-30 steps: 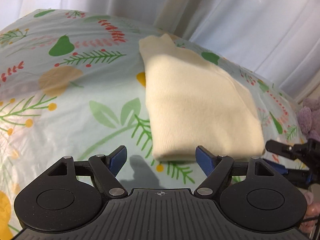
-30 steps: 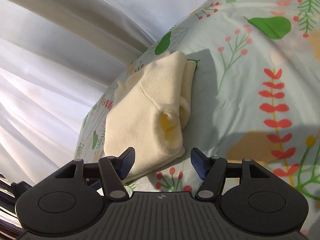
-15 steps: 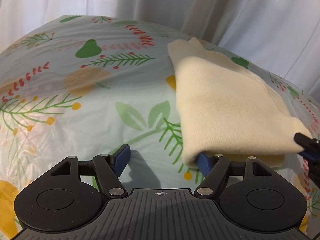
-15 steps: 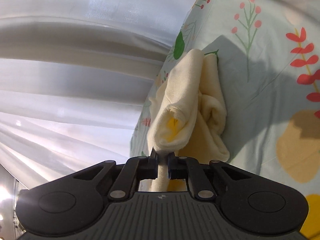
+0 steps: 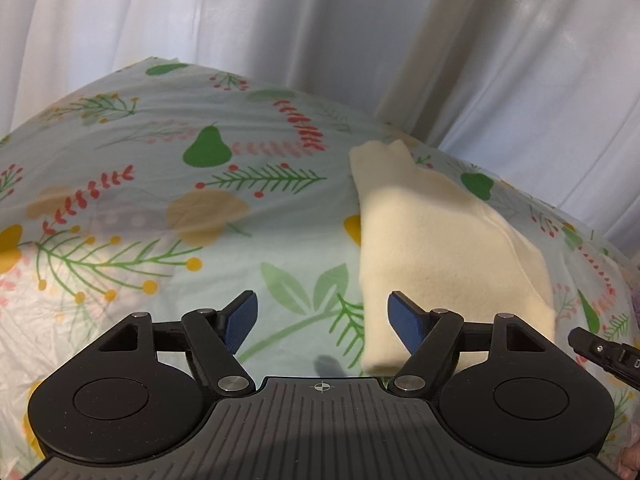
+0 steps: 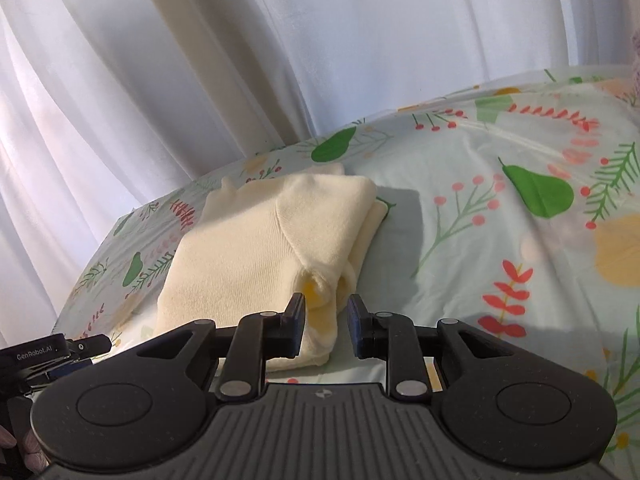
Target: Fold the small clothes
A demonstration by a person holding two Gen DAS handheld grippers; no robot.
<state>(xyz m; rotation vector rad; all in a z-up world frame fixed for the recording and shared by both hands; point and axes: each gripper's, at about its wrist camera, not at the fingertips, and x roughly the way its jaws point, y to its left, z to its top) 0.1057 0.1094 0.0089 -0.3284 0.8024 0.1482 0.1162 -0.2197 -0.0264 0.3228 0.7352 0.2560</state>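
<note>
In the left wrist view, the left gripper (image 5: pixel 322 316) sits nearest, at six o'clock, its blue-padded fingers (image 5: pixel 240 316) spread wide with nothing between them. Just beyond the right-hand pad, the near corner of a folded cream garment (image 5: pixel 432 240) lies on the patterned sheet (image 5: pixel 160 216); the pad stands in front of that corner, and whether it touches the cloth cannot be told. The garment stretches away toward one o'clock, lying flat, its far tip near the sheet's edge. At three o'clock the tip of the other gripper shows at the frame's border. White curtains (image 5: pixel 280 20) hang behind, from ten to two o'clock.

In the right wrist view, the right gripper (image 6: pixel 325 326) fills the near foreground at six o'clock, its jaws opening from a narrow gap. The rolled near end of the garment (image 6: pixel 272 240) sits in that gap, just beyond the fingertips, and the pads are not pressing on it. The garment runs toward eleven o'clock, well apart from the green pear print at two o'clock. Curtains (image 6: pixel 200 60) close the far background.
</note>
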